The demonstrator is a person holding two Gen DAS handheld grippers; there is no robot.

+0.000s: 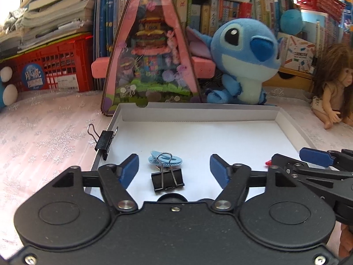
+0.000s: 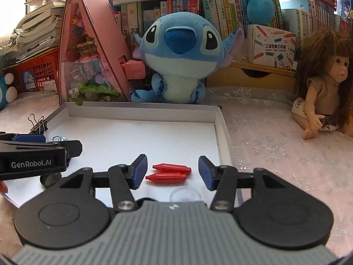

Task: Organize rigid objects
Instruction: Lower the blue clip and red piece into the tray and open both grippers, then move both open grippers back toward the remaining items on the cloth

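Note:
A shallow white box tray (image 1: pixel 198 116) lies on the table; it also shows in the right wrist view (image 2: pixel 141 112). In the left wrist view a black binder clip (image 1: pixel 167 180) and a light blue clip (image 1: pixel 165 160) lie in the tray between the open fingers of my left gripper (image 1: pixel 174 170). Another black binder clip (image 1: pixel 104 140) is clamped on the tray's left wall. In the right wrist view two red crayon-like pieces (image 2: pixel 169 172) lie in the tray between the open fingers of my right gripper (image 2: pixel 172 172). A clear round disc (image 2: pixel 185 195) lies just below them. Both grippers are empty.
A blue Stitch plush (image 2: pixel 178 50), a pink triangular toy house (image 1: pixel 152 50) and a long-haired doll (image 2: pixel 320 84) stand behind and beside the tray. Red crates (image 1: pixel 50 66), stacked papers and a bookshelf (image 2: pixel 220 11) fill the back. A snowflake-patterned cloth (image 2: pixel 275 145) covers the table.

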